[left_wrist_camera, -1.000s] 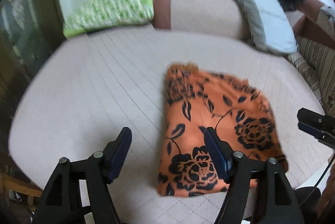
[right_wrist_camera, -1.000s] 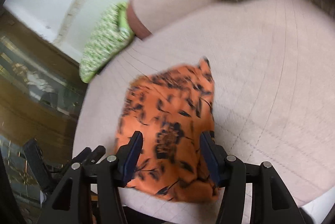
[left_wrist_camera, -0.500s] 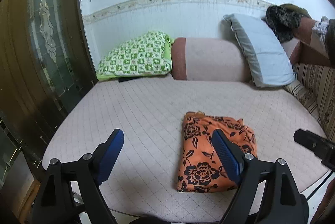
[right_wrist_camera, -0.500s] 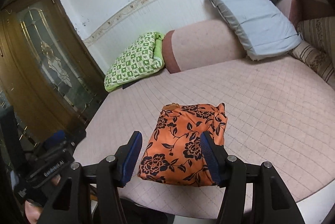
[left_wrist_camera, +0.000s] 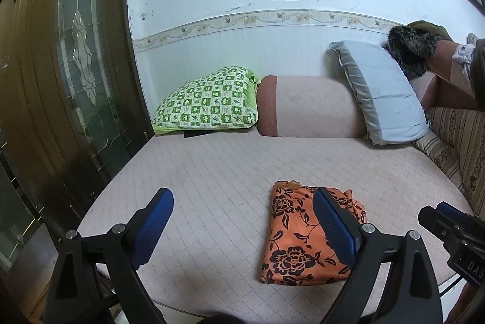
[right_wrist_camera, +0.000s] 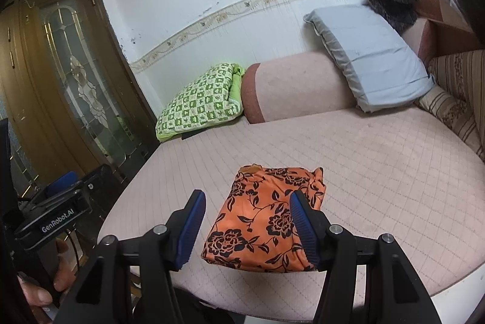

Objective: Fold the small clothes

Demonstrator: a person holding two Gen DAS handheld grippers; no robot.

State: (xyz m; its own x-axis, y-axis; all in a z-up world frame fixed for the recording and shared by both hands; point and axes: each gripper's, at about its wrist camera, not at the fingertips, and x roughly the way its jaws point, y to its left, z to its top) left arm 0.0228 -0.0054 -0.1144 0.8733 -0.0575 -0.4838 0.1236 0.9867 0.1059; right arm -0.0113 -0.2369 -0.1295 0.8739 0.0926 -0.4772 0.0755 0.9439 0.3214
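Far left there's a dark brown wooden door with a leaded glass panel [left_wrist_camera: 81, 57], and next to it, against the white wall, a green-and-white checked quilted pillow [left_wrist_camera: 209, 99] lying at the far end of the pale pink quilted bed [left_wrist_camera: 218, 172]. Beside that sits a pink bolster cushion with a darker reddish end [left_wrist_camera: 306, 107], then a light blue pillow with grey trim [left_wrist_camera: 385, 99] leaning up on it, and a dark furry thing [left_wrist_camera: 412, 49] perched above that on the far right. The left gripper [left_wrist_camera: 242, 225] hangs over the near left part of the bed with its blue-padded jaws spreading wider, nothing between them, just bare mattress. The folded orange cloth with black flower print [left_wrist_camera: 298, 239] lies flat near the front edge of the bed, right of centre, already in a neat rectangle. In the right wrist view the right gripper [right_wrist_camera: 247, 225] hovers above the near end of that cloth [right_wrist_camera: 266, 218], jaws parted about halfway and not pinching anything, so it's let go. A striped beige cushion [right_wrist_camera: 454, 108] runs along the right side.
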